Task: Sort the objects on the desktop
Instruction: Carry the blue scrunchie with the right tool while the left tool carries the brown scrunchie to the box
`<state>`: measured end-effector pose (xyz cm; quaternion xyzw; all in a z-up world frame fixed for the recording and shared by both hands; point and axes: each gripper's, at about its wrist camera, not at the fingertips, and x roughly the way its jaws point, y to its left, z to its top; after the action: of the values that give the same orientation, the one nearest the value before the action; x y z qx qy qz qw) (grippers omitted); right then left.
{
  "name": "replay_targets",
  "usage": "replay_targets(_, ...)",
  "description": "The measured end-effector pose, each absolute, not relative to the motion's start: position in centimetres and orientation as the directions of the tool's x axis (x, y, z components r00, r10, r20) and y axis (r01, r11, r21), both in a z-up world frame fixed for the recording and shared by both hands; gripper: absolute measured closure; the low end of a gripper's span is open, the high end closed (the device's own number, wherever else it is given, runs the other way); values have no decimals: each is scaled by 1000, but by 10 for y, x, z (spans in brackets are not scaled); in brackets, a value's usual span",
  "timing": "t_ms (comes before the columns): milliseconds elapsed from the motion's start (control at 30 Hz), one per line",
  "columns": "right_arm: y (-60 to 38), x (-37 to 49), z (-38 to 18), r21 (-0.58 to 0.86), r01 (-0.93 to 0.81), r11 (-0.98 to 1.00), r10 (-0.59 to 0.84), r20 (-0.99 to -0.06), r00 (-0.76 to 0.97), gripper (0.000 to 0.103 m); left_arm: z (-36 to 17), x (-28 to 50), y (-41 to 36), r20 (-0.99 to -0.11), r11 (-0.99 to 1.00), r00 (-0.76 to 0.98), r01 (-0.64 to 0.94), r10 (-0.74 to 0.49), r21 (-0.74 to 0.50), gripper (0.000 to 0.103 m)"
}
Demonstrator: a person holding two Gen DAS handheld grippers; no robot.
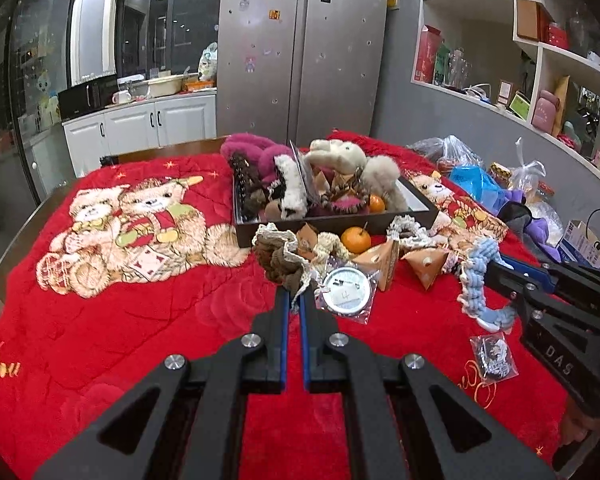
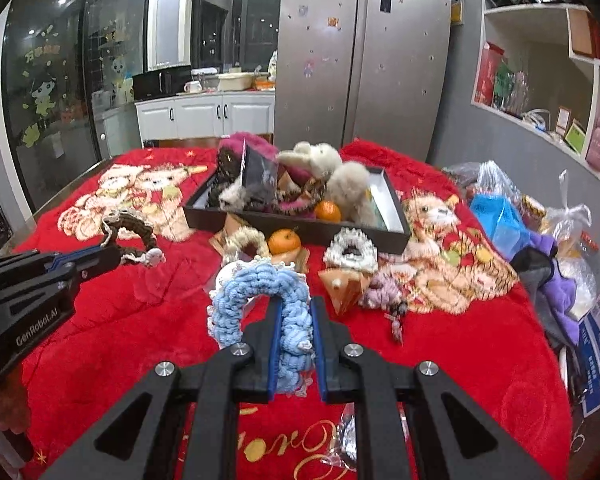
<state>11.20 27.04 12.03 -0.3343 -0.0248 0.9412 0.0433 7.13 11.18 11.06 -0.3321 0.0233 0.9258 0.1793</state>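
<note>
We have our right gripper point(image 2: 294, 320) clamped on the blue knitted scrunchie point(image 2: 260, 300), its fingers point(image 2: 274, 344) pressing a strand on both sides, just above the red blanket point(image 2: 100, 340). Over on our left, the left gripper point(image 1: 296, 300) has its fingers point(image 1: 282, 312) pinched nearly together on the lace edge of the brown scrunchie point(image 1: 280, 256), right beside the round tin in its clear bag point(image 1: 346, 292).

Just past both scrunchies sit an orange point(image 1: 356, 240), a cream scrunchie point(image 2: 246, 242), a white one point(image 2: 350, 254) and folded paper packets point(image 2: 342, 286). Behind them the dark tray point(image 1: 244, 236) is piled with plush toys, fluffy scrunchies and a second orange point(image 2: 328, 211).

The blanket covers the whole worktop, printed with teddy bears point(image 1: 132, 224) to the left and gold script near us. At the right edge, plastic bags point(image 2: 496, 208) and purple cloth point(image 2: 560, 296) are heaped together.

Beyond the worktop stands a steel double-door fridge point(image 1: 304, 48), white cabinets point(image 1: 140, 124) with a microwave point(image 1: 86, 98) on top, dark glass doors with cartoon stickers, and open wall shelves point(image 1: 540, 60) holding boxes and bottles.
</note>
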Motion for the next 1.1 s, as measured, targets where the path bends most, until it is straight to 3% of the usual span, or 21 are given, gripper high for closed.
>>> replay_targets(600,254,93,134,-18,-63,-998,60,-617,-785,89,131,66,121,-615,-936,-721,-342,320,-85,98)
replay_targets(1100,269,52,159,18,-94,-995,64,-606,-793,89,160,-10,148,-625,-926,-704,-367,338,-87,98)
